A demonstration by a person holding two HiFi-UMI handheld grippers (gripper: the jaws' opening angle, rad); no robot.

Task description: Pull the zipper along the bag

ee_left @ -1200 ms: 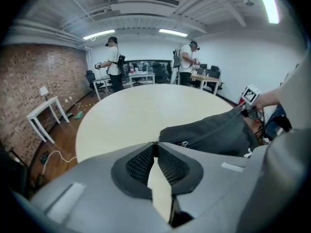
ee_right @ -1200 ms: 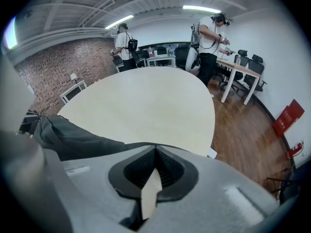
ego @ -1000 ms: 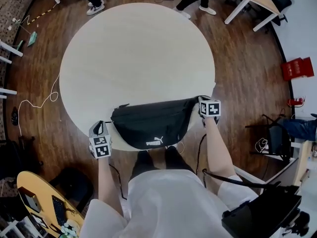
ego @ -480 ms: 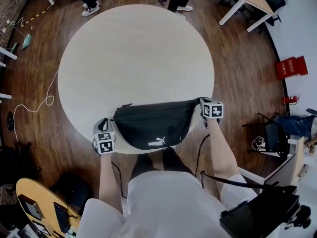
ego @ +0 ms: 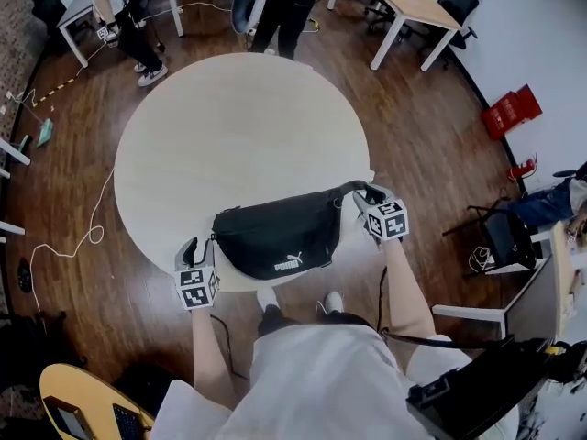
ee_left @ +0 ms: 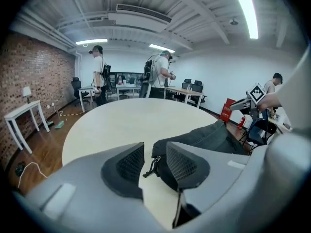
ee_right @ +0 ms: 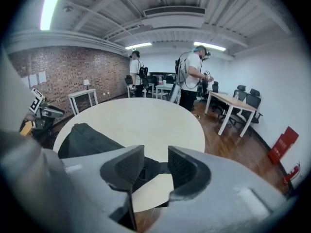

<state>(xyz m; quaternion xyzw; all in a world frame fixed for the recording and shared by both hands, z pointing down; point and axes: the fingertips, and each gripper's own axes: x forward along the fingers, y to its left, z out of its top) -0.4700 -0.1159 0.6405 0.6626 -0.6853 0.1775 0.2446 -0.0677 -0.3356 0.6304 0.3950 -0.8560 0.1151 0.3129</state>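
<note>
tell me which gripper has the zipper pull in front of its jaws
The left gripper: its jaws have just been opening, with the black zipper pull between them. The right gripper, its jaws also just opening, frames only the strap end of the bag.

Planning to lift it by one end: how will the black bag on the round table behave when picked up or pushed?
Probably floppy: the black bag is creased soft fabric, so it would likely droop. It looks slack, so perhaps light. Pushed, it may slide or bunch on the smooth table, not roll.
</note>
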